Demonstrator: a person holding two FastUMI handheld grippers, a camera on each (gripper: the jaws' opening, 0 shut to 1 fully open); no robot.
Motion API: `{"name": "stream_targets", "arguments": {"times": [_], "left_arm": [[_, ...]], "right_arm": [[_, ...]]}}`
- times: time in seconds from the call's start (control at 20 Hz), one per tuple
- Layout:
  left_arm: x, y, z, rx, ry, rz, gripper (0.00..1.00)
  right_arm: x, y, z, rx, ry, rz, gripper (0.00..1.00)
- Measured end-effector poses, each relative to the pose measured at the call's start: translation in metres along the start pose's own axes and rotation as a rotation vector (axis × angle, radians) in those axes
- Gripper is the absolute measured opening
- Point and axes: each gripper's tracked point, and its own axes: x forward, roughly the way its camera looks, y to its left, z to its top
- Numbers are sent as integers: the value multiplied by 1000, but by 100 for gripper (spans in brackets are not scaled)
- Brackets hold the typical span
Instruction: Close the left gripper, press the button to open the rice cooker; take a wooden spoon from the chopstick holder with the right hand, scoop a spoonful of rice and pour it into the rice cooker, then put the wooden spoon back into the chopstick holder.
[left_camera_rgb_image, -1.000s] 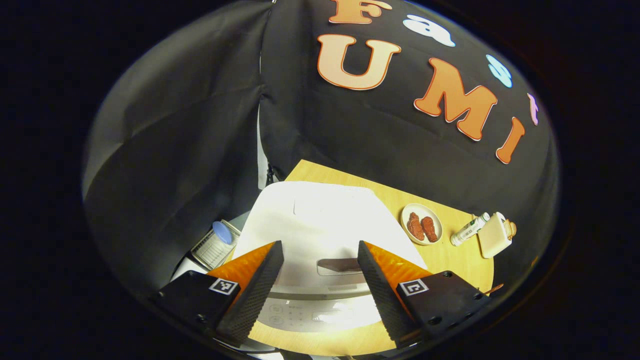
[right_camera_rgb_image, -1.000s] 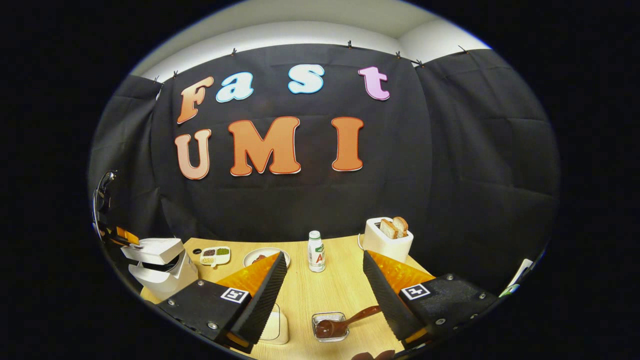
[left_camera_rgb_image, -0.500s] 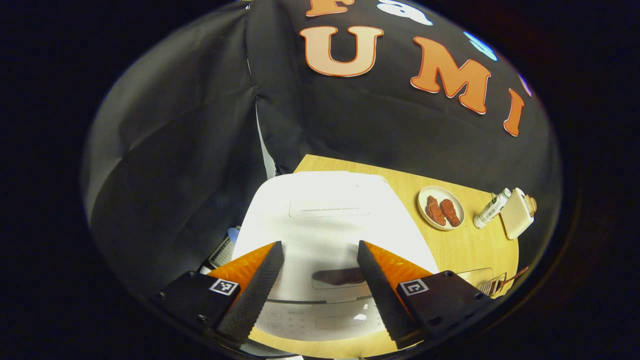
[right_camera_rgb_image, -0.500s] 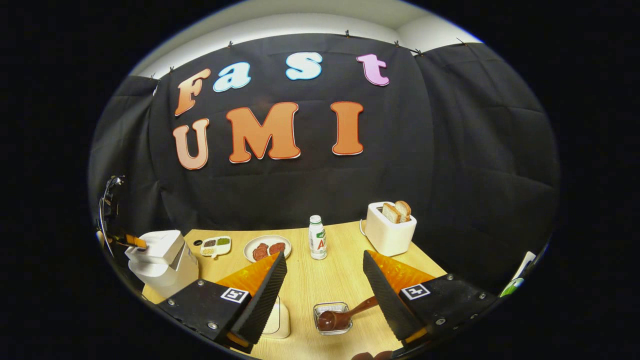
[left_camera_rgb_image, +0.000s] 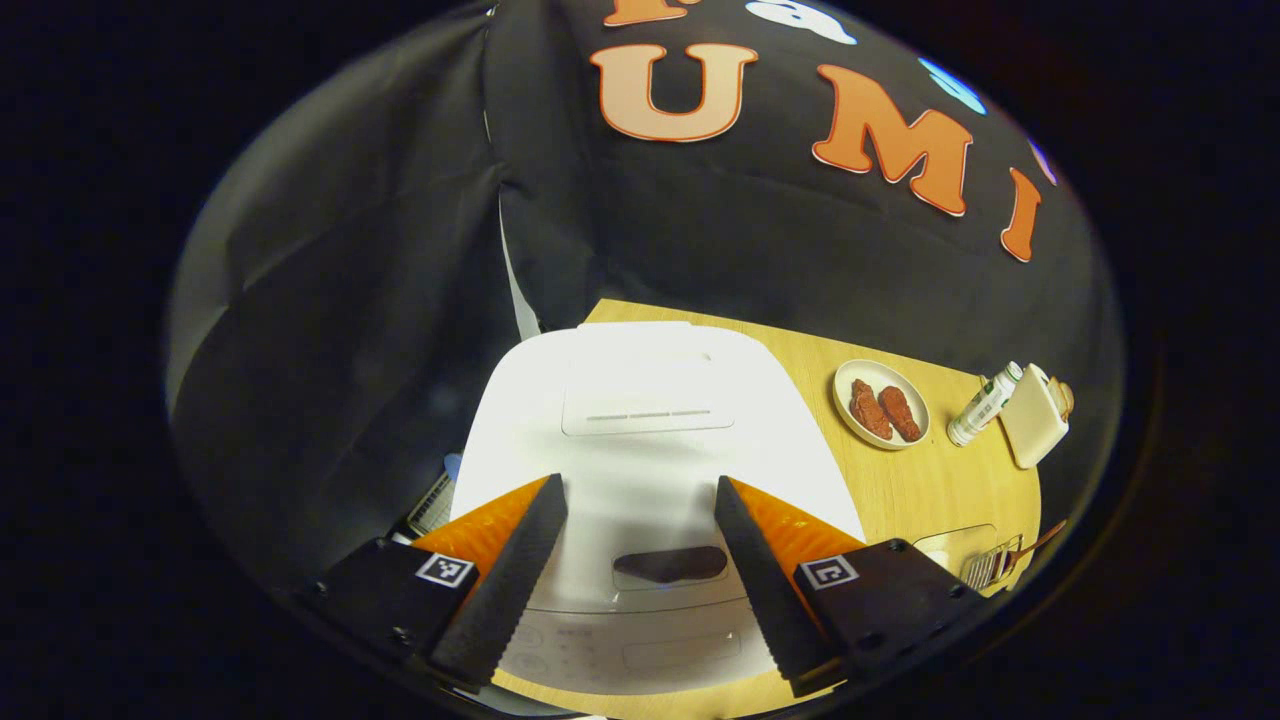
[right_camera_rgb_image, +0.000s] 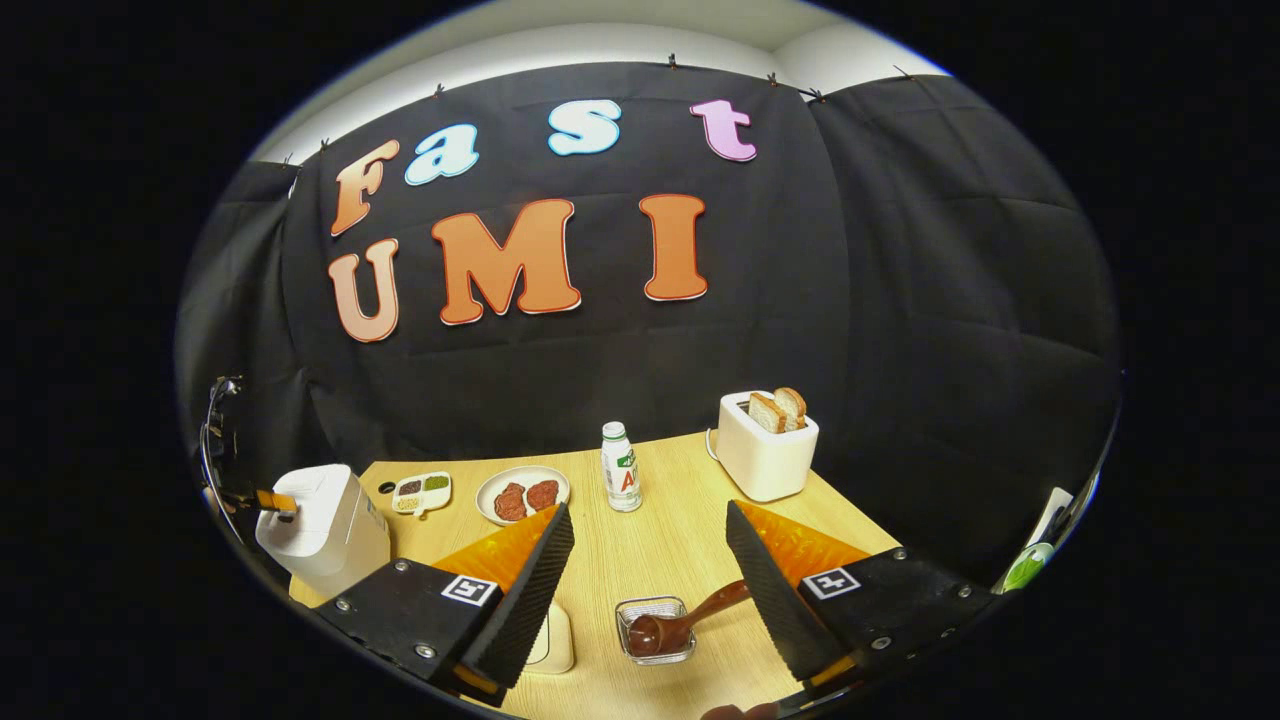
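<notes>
The white rice cooker (left_camera_rgb_image: 640, 420) sits right under my left gripper (left_camera_rgb_image: 638, 487), its lid down. That gripper is open, and its fingers straddle the dark oval button (left_camera_rgb_image: 670, 565) on the lid's front edge. From the right gripper view the cooker (right_camera_rgb_image: 320, 525) stands at the table's left end with the left gripper (right_camera_rgb_image: 272, 499) at its lid. My right gripper (right_camera_rgb_image: 649, 510) hangs open above the table, holding nothing. Below it the dark wooden spoon (right_camera_rgb_image: 690, 620) rests with its bowl in the wire chopstick holder (right_camera_rgb_image: 655, 630). A white container (right_camera_rgb_image: 552, 645) is half hidden behind the left finger.
On the wooden table (right_camera_rgb_image: 650, 560) stand a plate of brown meat pieces (right_camera_rgb_image: 522, 495), a small white bottle (right_camera_rgb_image: 620, 480), a white toaster with bread (right_camera_rgb_image: 765, 445) and a small divided dish (right_camera_rgb_image: 420, 490). Black cloth walls close the back and sides.
In the right gripper view the cooker's lid has gone from ajar to down. The left gripper has moved down with it. The right gripper has tipped slightly downward; the spoon stays in the holder.
</notes>
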Motion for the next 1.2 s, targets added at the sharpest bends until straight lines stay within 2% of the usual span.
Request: {"name": "stream_targets", "arguments": {"times": [0.1, 0.2, 0.3, 0.5, 0.7, 0.8, 0.95, 1.0, 1.05, 1.15, 1.2], "left_arm": [[-7, -4, 1, -30, -9, -1, 100], [-18, -12, 8, -87, -34, -35, 100], [-36, -15, 24, -105, -99, -45, 100], [-91, -20, 75, -81, -242, -64, 100], [-161, -24, 117, 7, -399, -74, 100], [-190, -32, 131, 32, -440, -107, 100], [-232, -30, 157, 47, -523, -105, 100], [-247, -30, 167, 50, -563, -105, 100], [-259, -31, 172, 53, -597, -103, 100], [-277, -31, 182, 40, -632, -114, 100], [-282, -32, 183, 31, -640, -123, 100]], "right_arm": [[-2, -2, 5, 11, -1, -1, 95], [-3, -4, 17, 19, -14, 1, 95], [-4, -8, 28, 15, -31, 0, 95], [-8, -15, 50, 1, -56, -9, 95], [-18, -14, 84, -31, -110, 8, 95], [-23, -13, 101, -56, -136, 14, 95], [-33, -5, 125, -56, -185, 35, 95], [-35, -4, 131, -57, -200, 39, 100], [-38, -3, 136, -60, -216, 40, 95], [-40, -1, 142, -71, -235, 40, 95], [-41, 1, 144, -74, -239, 42, 100]]}}
